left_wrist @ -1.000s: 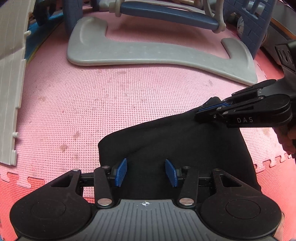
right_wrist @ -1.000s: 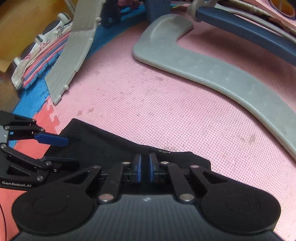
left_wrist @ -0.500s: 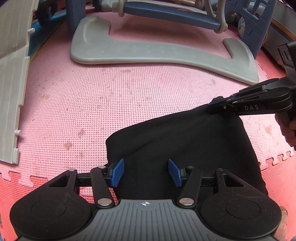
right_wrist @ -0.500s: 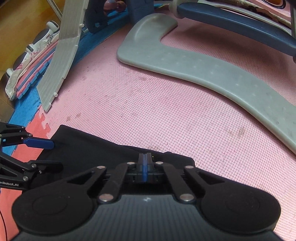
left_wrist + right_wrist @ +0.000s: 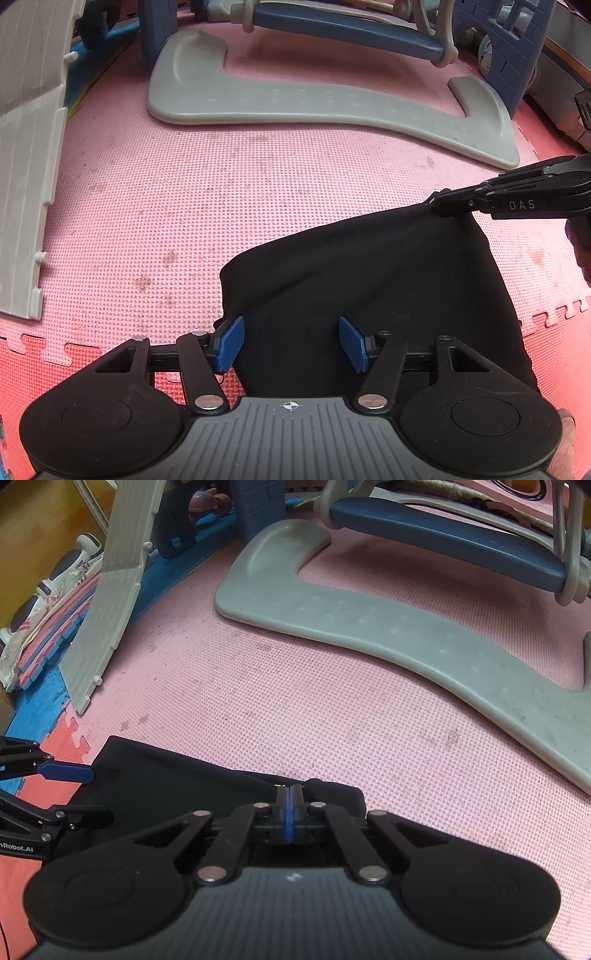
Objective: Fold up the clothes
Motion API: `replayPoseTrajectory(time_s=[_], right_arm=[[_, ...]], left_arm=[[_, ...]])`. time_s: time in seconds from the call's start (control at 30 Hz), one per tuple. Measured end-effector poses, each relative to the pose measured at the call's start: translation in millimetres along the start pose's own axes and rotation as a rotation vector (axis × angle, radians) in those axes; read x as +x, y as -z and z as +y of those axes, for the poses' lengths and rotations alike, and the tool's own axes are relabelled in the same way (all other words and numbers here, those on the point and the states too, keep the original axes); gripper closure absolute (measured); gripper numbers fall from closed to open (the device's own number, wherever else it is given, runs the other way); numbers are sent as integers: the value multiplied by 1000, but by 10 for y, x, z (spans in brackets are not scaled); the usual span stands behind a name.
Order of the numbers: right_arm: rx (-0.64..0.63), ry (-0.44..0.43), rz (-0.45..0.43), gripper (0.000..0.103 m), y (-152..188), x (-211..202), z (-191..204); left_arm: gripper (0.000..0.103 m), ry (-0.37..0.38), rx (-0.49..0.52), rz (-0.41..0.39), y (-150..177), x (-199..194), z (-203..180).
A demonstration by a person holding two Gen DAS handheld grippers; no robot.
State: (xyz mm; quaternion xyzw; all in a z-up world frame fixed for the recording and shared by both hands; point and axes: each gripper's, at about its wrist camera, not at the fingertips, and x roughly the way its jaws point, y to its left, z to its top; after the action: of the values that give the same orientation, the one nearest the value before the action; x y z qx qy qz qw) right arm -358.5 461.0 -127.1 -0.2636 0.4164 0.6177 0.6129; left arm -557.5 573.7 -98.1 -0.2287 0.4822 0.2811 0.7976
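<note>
— Where is the cloth?

— On the pink mat, a black piece lying near the seam where pink meets red mat; its far right corner is lifted off the mat, the rest drapes down toward the left gripper.

— What holds that corner?

— The right gripper; its blue pads are pressed together with the cloth's edge pinched between them; from the left wrist view it comes in from the right, its tip at the raised corner.

— And the left one?

— Released; its two blue pads stand well apart, over the near part of the cloth, the left pad at the cloth's left edge; whether they touch the fabric I cannot tell.

— What else is there?

— A grey curved base lies flat on the mat beyond the cloth, well apart from it; a blue bar sits above it; a white ribbed panel stands at the left edge.
</note>
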Motion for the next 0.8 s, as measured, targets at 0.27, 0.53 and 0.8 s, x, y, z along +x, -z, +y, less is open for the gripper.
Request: replayPoseTrajectory(time_s=[0.27, 0.53, 0.8], right_arm=[[24, 158, 18, 103, 53, -91, -190], [82, 24, -16, 101, 126, -270, -98], [-24, 17, 1, 101, 112, -99, 136]], left_arm=[[42, -27, -26, -8, -53, -82, 79], [44, 11, -17, -59, -158, -53, -17], [42, 41, 11, -85, -175, -104, -118]])
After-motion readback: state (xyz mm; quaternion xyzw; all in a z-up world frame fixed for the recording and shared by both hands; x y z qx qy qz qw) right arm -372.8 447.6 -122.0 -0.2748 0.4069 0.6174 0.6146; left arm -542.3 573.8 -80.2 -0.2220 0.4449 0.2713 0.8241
